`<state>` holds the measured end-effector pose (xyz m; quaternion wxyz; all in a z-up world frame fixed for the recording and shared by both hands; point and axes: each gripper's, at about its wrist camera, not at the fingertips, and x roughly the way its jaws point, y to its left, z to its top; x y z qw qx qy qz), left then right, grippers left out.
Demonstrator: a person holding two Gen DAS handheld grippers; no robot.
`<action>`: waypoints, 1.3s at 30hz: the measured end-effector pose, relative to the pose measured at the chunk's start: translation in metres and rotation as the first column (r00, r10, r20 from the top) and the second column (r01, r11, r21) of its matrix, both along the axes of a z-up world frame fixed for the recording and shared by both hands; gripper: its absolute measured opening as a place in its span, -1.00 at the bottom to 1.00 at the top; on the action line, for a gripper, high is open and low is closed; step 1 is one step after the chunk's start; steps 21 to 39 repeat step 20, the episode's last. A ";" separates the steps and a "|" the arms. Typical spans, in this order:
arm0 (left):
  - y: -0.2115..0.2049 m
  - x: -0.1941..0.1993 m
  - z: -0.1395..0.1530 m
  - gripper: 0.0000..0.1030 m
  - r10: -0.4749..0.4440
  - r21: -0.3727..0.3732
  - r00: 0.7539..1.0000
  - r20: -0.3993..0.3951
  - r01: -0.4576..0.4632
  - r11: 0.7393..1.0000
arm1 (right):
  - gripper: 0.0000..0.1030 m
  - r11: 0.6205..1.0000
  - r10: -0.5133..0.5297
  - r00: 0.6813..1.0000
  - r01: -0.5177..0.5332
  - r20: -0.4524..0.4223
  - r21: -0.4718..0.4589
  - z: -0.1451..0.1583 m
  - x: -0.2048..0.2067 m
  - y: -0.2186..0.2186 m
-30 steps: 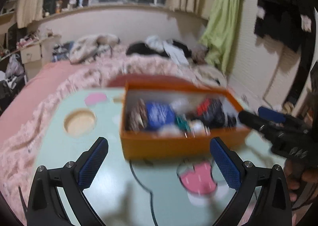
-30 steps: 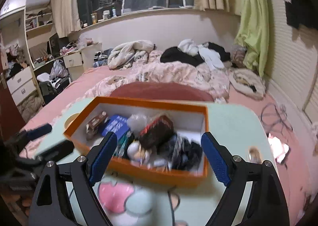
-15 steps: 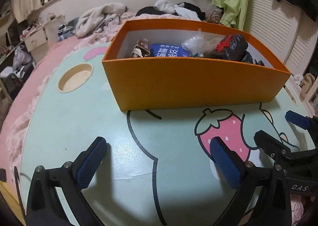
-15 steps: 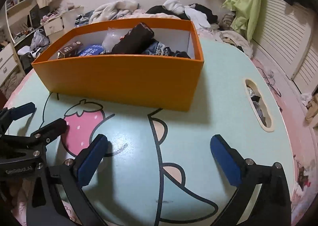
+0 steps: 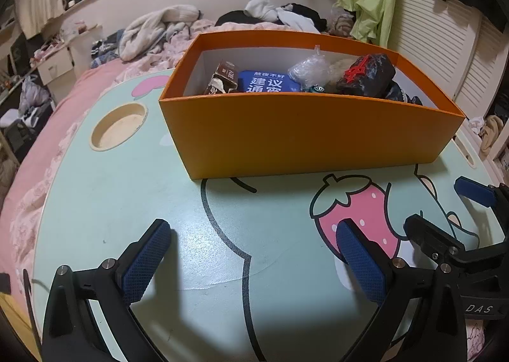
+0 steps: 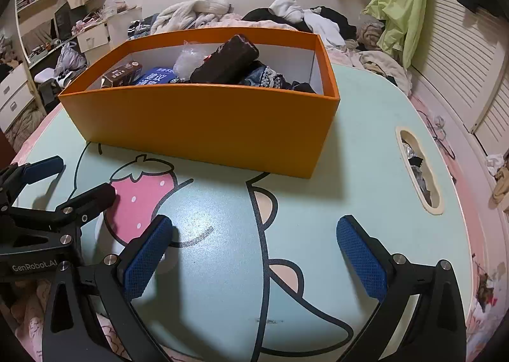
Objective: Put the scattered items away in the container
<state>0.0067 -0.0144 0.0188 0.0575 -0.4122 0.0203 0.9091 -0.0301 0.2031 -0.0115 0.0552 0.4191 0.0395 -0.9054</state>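
Note:
An orange box stands on the mint-green cartoon table; it also shows in the right wrist view. Inside lie a brown carton, a blue packet, a clear plastic bag, a black wrapped pack and dark cloth. My left gripper is open and empty, low over the table in front of the box. My right gripper is open and empty, beside it on the right.
A round cup hole is in the table at left. A slot handle is at the table's right edge. The table sits on a pink bed with piled clothes behind. Shutter doors stand at right.
Both grippers came down and back from above the box to low over the table in front of it. They hold still since half a second ago. Both stay open.

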 end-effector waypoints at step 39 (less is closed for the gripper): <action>-0.001 0.000 0.000 0.99 0.000 -0.001 1.000 0.000 0.000 1.000 | 0.99 1.000 -0.001 1.000 0.001 -0.001 0.001 0.000 0.001 -0.002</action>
